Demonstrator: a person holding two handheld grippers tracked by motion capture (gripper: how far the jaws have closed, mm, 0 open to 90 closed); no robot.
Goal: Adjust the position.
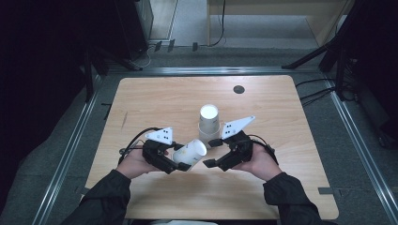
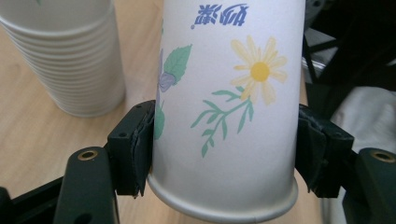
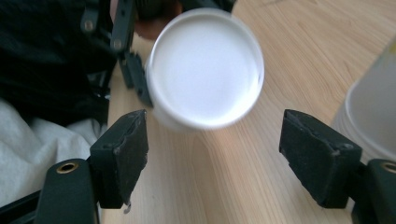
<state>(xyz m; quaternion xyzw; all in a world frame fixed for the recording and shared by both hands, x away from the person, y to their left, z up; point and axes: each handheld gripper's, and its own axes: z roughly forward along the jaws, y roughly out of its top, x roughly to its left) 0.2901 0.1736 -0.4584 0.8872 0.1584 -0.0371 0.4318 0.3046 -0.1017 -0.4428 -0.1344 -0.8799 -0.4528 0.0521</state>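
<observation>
On a wooden table (image 1: 155, 101) seen from above, a person's two forearms come in from the near edge, each hand holding a black two-jaw gripper. Behind them, near the table's middle, stands an upside-down stack of white paper cups (image 1: 209, 122). The left gripper (image 1: 174, 161) is clamped on a single cup (image 1: 190, 152), its pads pressing opposite sides of the wall near the rim; this cup is printed with a yellow daisy and green leaves. It is held just above the table, lying over on its side, with its long axis running from the left gripper toward the right one and its closed bottom facing the right gripper (image 1: 212, 152). That gripper's jaws stand apart, empty, just beside the cup's bottom end, one fingertip close to the stack's foot. So the right hand is the free one, nearest the cup's far end.
</observation>
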